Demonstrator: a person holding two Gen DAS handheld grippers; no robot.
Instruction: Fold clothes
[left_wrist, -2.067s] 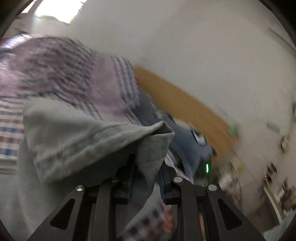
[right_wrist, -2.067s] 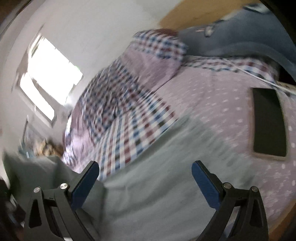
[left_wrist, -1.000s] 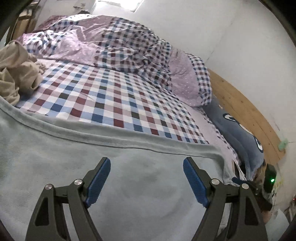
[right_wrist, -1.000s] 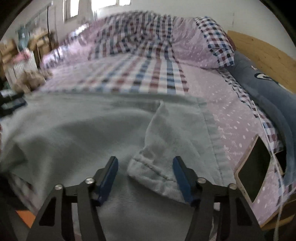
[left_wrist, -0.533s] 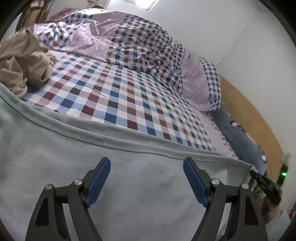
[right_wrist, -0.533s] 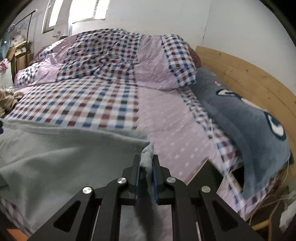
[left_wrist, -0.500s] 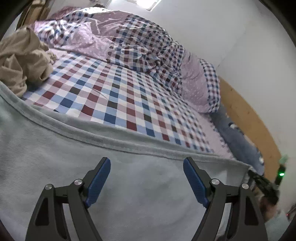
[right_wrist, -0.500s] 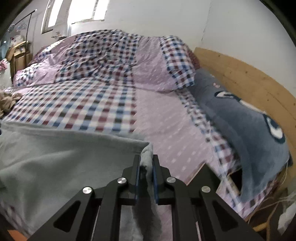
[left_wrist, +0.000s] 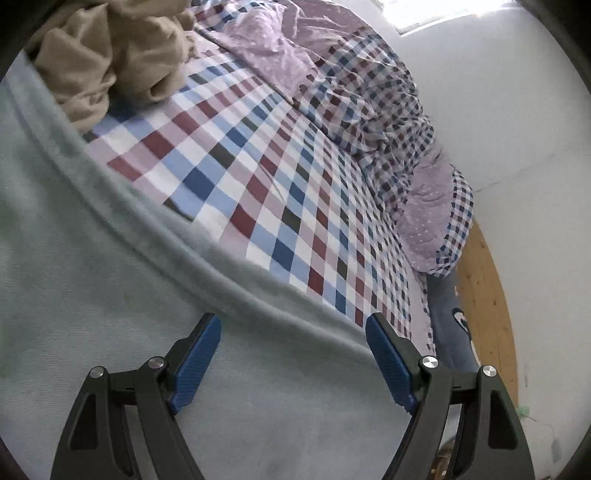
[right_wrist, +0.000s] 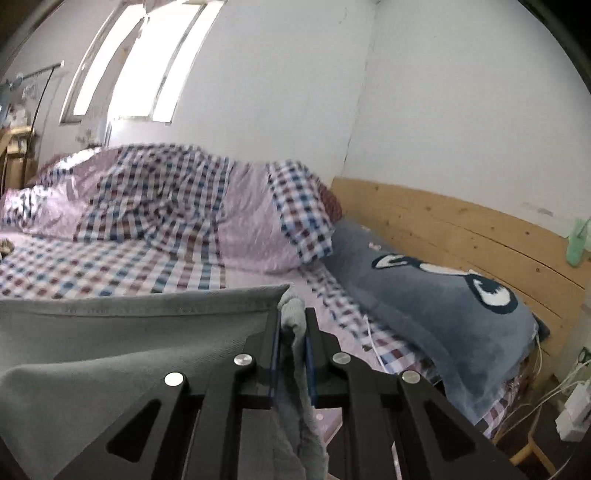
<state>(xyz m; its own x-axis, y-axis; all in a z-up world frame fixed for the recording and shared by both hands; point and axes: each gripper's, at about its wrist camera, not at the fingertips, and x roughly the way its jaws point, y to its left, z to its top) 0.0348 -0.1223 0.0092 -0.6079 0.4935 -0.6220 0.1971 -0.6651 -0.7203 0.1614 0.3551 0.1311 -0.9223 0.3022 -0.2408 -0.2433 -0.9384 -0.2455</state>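
A bedroom with white walls and a checked bed.

Ahead of the fingers lies a bed (right_wrist: 110, 269) in a checked sheet, a rumpled quilt (right_wrist: 155, 199) heaped at its far side. To their right a blue-grey pillow (right_wrist: 436, 302) leans by the wooden headboard (right_wrist: 461, 229). A bright window (right_wrist: 140, 62) glows up to the left, in the white wall (right_wrist: 443, 92).

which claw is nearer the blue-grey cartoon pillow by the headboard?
Right, as far as the views tell. The right claw, shut on the grey-green garment, sits just left of the pillow. The left claw hangs open over the garment, the pillow beyond its right finger.
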